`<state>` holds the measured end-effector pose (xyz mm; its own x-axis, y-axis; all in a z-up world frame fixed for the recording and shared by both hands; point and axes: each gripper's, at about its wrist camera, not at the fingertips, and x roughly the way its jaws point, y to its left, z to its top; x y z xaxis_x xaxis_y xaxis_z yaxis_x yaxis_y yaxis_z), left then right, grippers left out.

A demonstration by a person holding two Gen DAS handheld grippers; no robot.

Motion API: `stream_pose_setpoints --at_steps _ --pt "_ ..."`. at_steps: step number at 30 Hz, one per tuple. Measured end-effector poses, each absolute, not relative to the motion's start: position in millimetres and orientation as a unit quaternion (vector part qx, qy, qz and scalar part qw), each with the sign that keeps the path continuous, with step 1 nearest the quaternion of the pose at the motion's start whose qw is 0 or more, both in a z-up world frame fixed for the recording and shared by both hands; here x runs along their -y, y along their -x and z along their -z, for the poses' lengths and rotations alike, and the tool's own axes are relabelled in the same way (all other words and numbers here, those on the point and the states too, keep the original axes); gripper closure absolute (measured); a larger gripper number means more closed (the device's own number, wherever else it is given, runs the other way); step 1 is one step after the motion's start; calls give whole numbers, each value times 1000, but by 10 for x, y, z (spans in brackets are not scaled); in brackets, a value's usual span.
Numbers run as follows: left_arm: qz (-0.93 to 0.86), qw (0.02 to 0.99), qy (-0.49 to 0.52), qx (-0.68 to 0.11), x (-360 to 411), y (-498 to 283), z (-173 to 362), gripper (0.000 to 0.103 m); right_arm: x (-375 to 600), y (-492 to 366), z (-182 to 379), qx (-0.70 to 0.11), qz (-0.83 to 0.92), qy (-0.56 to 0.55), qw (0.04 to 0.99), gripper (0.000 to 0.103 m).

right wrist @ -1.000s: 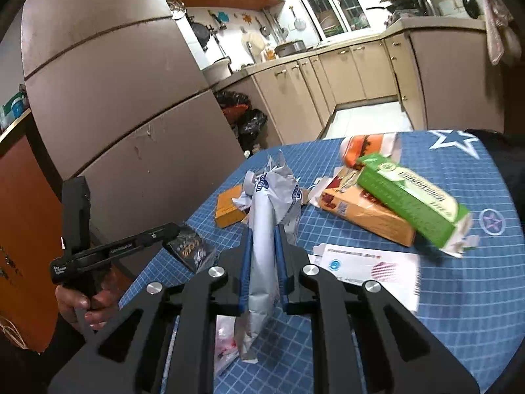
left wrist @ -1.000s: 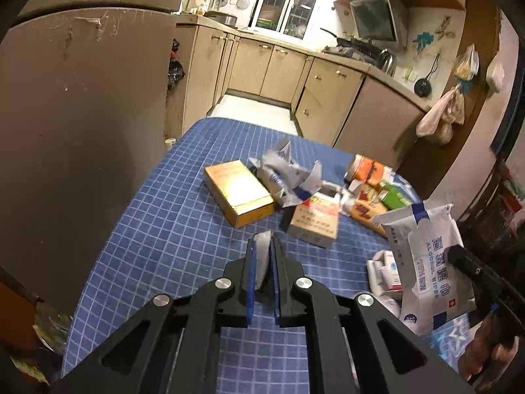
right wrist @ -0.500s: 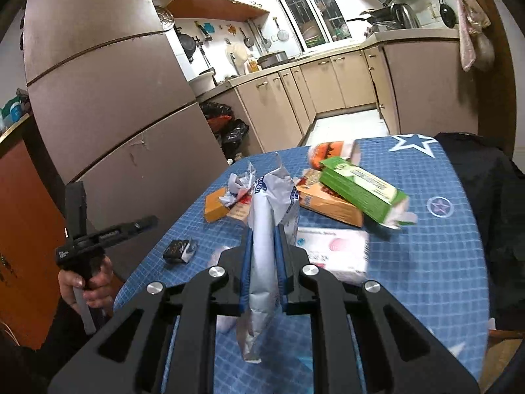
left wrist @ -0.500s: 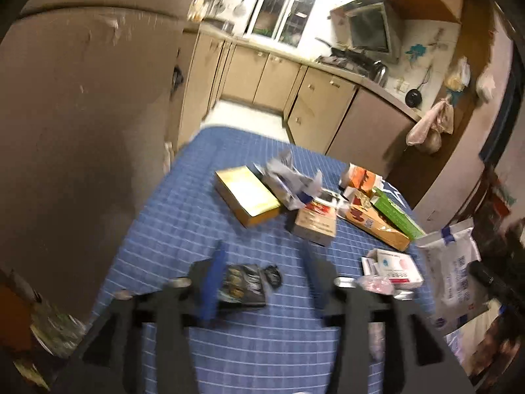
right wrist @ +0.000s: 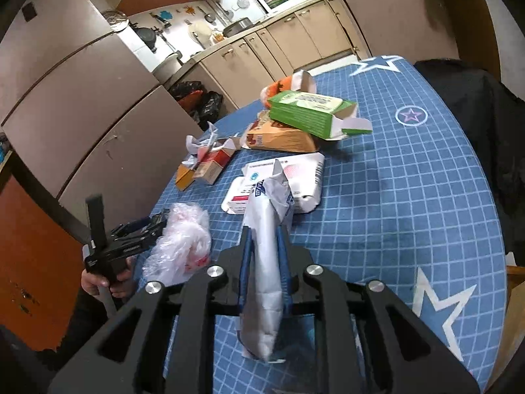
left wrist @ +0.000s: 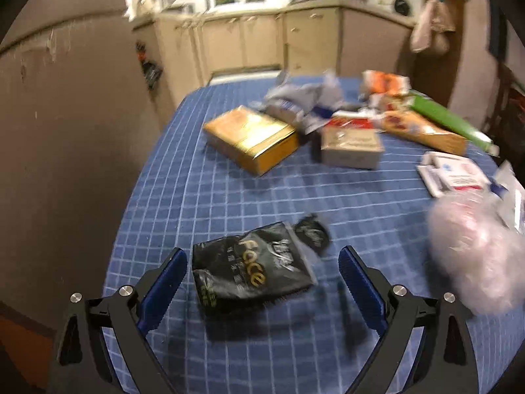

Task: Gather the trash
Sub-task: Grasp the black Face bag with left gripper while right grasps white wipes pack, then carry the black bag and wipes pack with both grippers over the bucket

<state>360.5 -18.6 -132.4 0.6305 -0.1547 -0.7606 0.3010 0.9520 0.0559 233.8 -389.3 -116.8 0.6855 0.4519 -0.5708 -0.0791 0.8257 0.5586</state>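
A black "face" packet [left wrist: 249, 272] lies flat on the blue checked tablecloth [left wrist: 229, 197]. My left gripper [left wrist: 262, 252] hangs over it with its jaws wide and still opening, the blue pads clear of the packet on both sides. My right gripper [right wrist: 265, 229] has a white and blue wipes packet [right wrist: 265, 262] upright between its pads; its jaws are opening, but the pads still touch the packet. A crumpled pink plastic bag [right wrist: 183, 239] lies between the two grippers. A hand holds the left gripper [right wrist: 131, 239] at the table's left edge.
Further back lie a gold box [left wrist: 252, 134], a brown carton [left wrist: 351, 144], a crumpled wrapper [left wrist: 302, 101], a green box [right wrist: 308, 111] on an orange one [right wrist: 279, 136], and a white tissue pack [right wrist: 295, 177]. A fridge [right wrist: 82, 98] stands left, dark cloth [right wrist: 475, 105] right.
The left gripper opened wide, let the black packet fall to the table and sank toward it. The right gripper moved lower over the table with the white packet, its jaws slightly wider.
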Motion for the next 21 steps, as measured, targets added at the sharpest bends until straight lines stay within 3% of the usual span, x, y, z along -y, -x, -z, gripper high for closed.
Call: stream_pose_setpoints --at_steps 1,2,3,7,11,15,16,17,18,21 --pt "123 894 -74 -425 159 -3671 1369 9 3904 -2351 1200 -371 -149 -259 879 69" --pt "124 895 -57 -424 116 -3687 1353 11 3930 -2352 1221 -372 -146 -267 877 40" --pt "123 896 -51 -423 83 -3700 1348 13 3951 -2332 1243 -369 -147 -278 875 22" --pt "115 897 -62 -423 102 -3713 1343 15 3935 -2300 1241 -375 -124 -266 879 19" --pt "114 898 -63 -420 123 -3693 1339 21 3633 -2185 1172 -389 -57 -149 907 10" --pt "110 899 -60 -419 149 -3683 1350 25 3215 -2211 1247 -414 -25 -36 909 9" --pt "111 900 -61 -418 156 -3688 1345 28 3147 -2220 1270 -410 -7 -9 912 10" --pt "110 901 -60 -415 150 -3675 1337 33 3138 -2228 1299 -410 -1 0 912 26" --pt "109 902 -59 -414 159 -3682 1335 37 3133 -2241 1340 -414 10 9 910 35" --pt "109 902 -54 -414 131 -3669 1329 39 3143 -2191 1351 -402 4 6 915 45"
